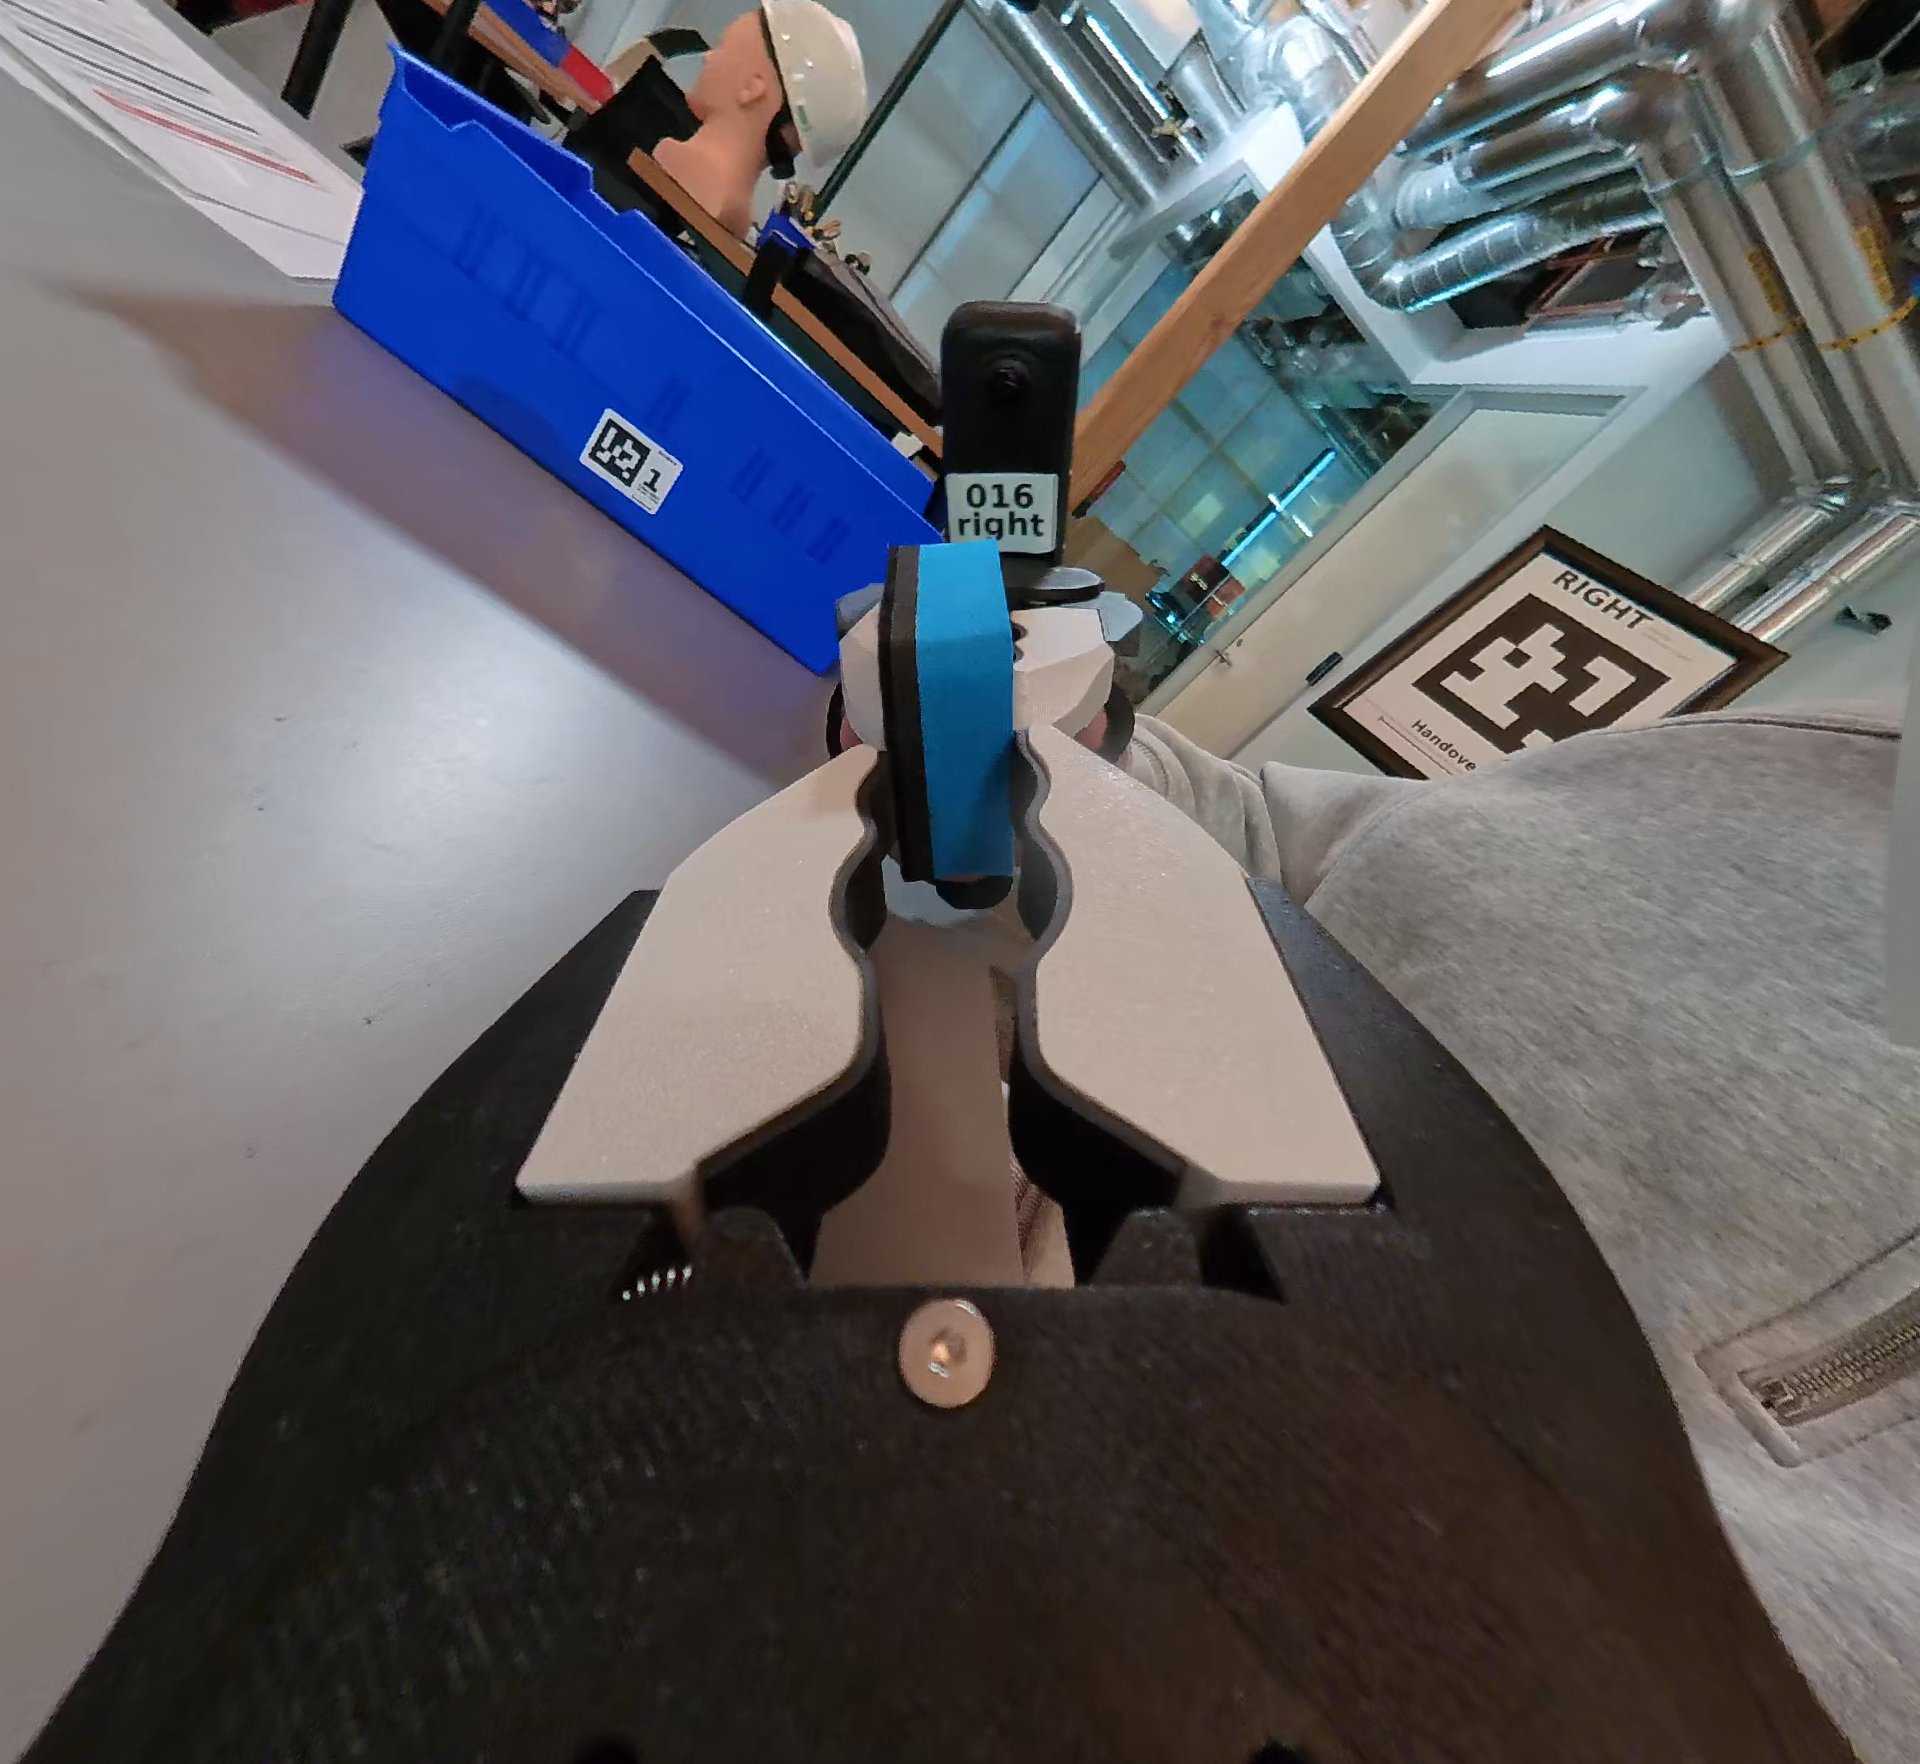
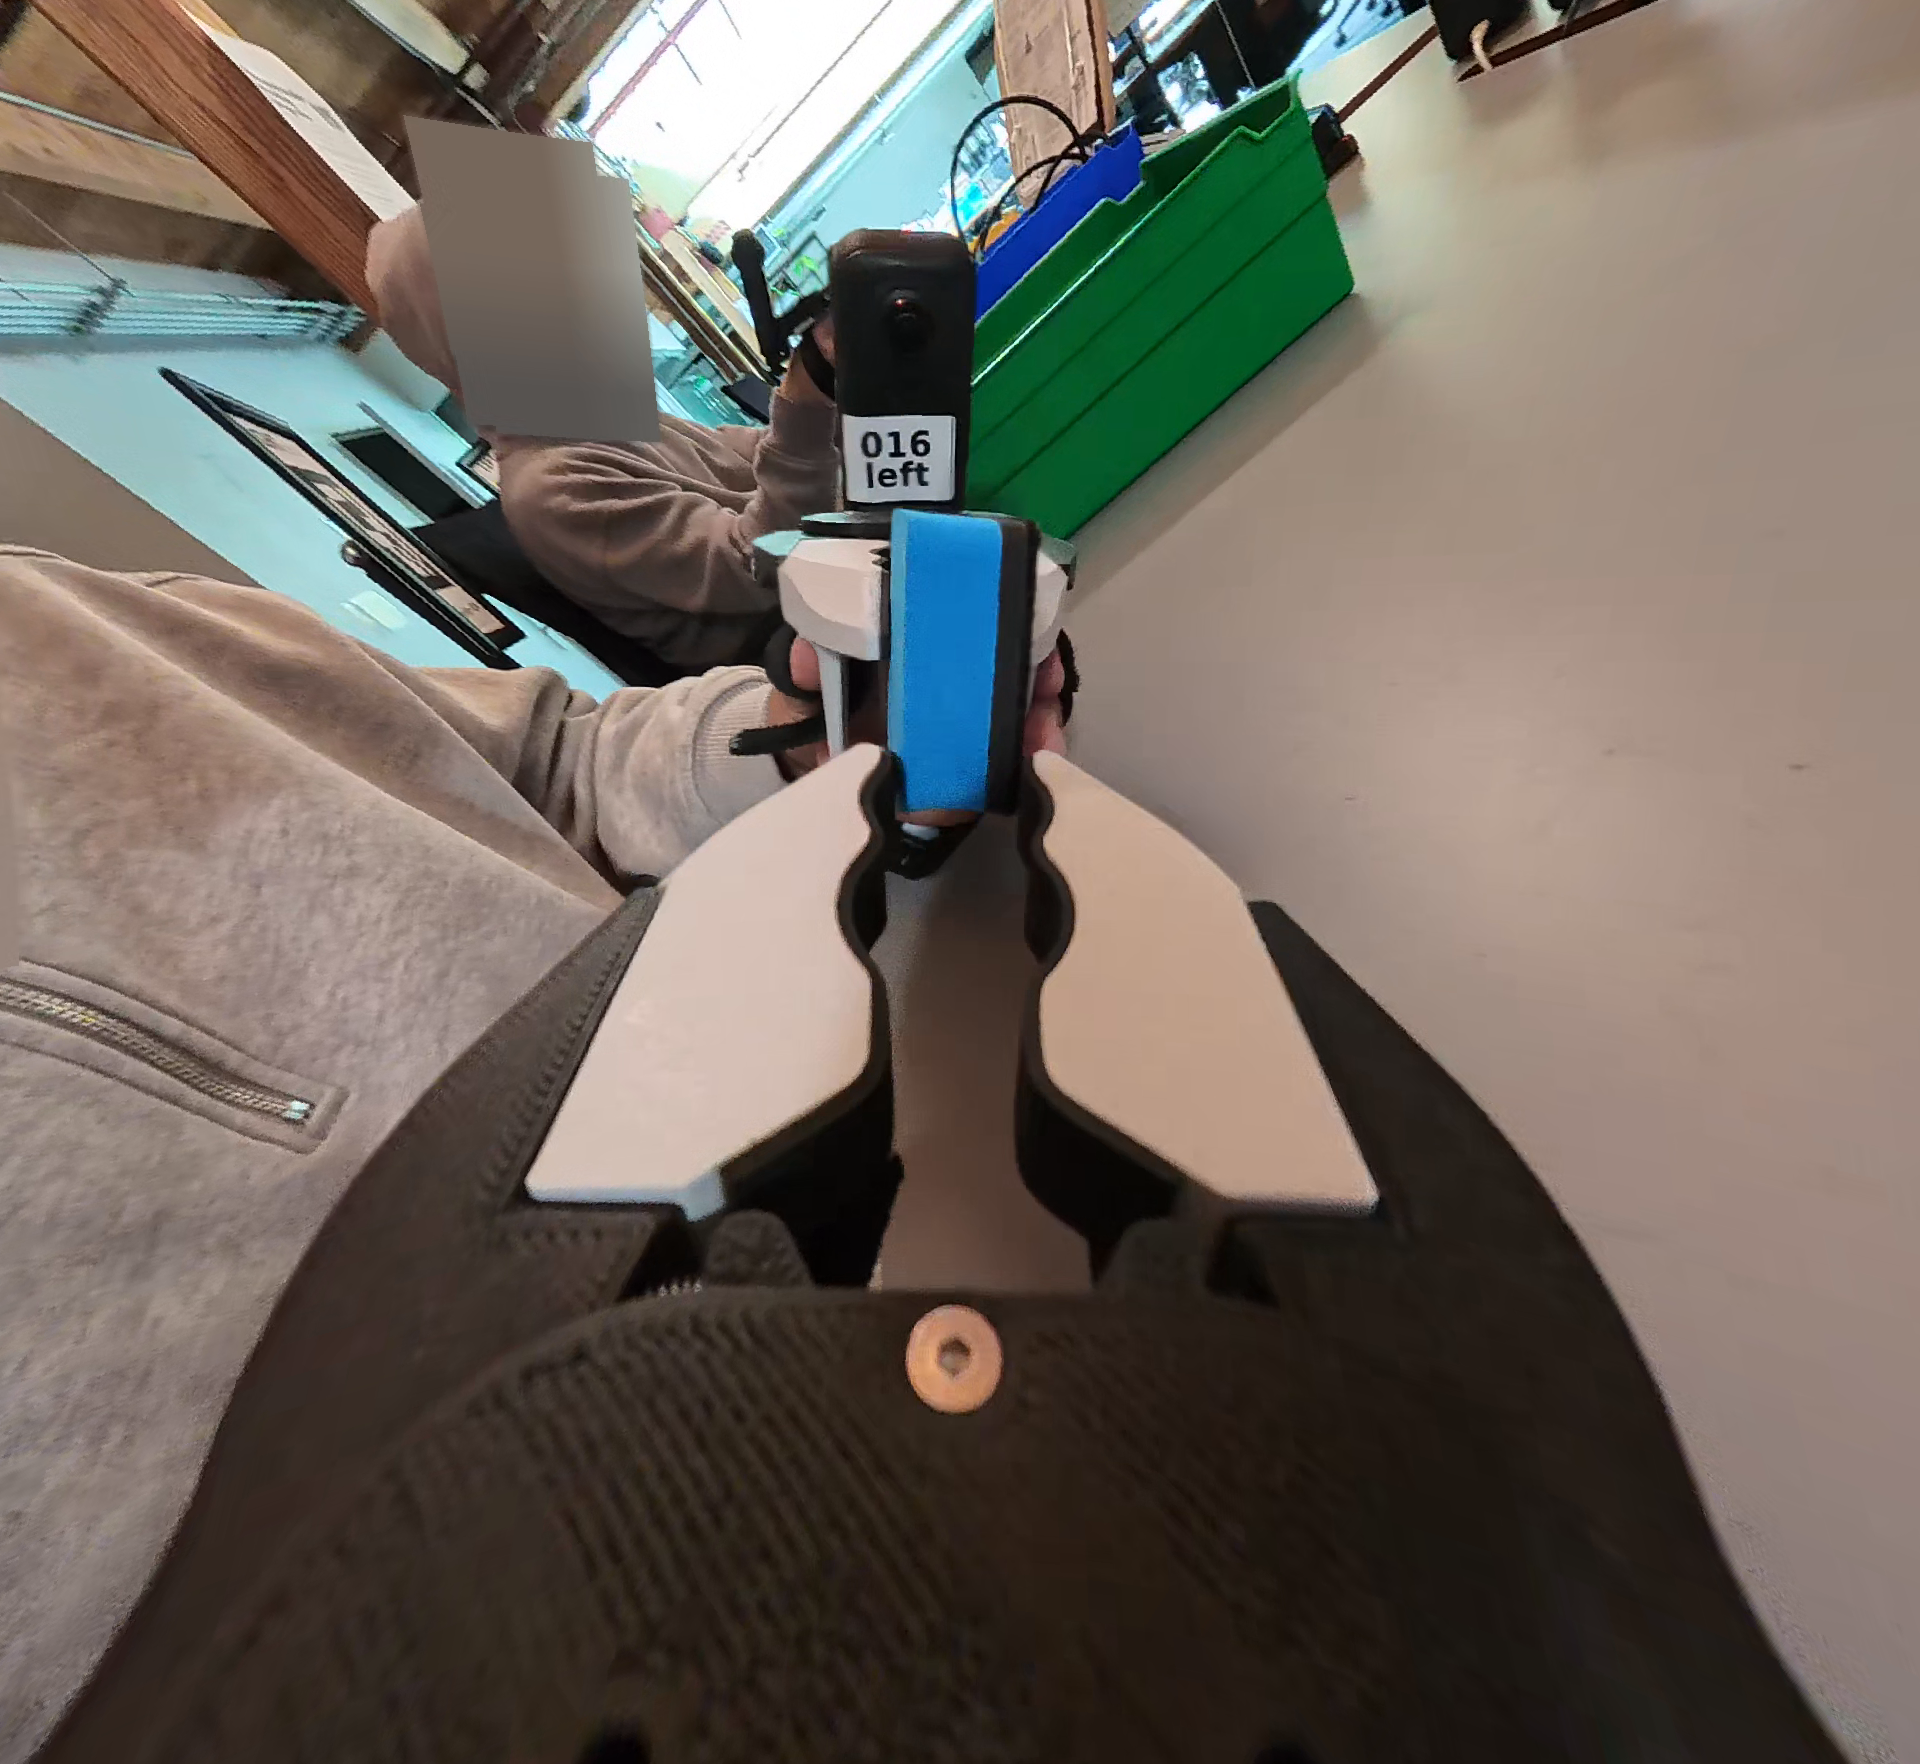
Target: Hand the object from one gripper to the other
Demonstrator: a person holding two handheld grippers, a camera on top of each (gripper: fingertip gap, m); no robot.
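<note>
Nearly nose to nose over one foam block

Both grippers face each other above the grey table (image 1: 260, 779), with the foam block (image 1: 961, 727), blue on one face and black on the other, standing upright between them.

From the left wrist view, the left gripper (image 1: 951, 769) has its white fingers pressed to both sides of the block, whose lower end sits down inside the first notch of the jaws. Only this view shows the blue bin (image 1: 582, 332) on the table, a mannequin head (image 1: 769, 93) in a white hard hat behind it, and a framed marker board (image 1: 1538, 665) beyond a grey sleeve (image 1: 1558, 987).

From the right wrist view, the right gripper (image 2: 956, 769) has just its fingertips alongside the block's end; whether they press on it or merely flank it I cannot tell. Only this view shows the green bin (image 2: 1164, 312) and a seated person (image 2: 644, 509) farther off
</note>
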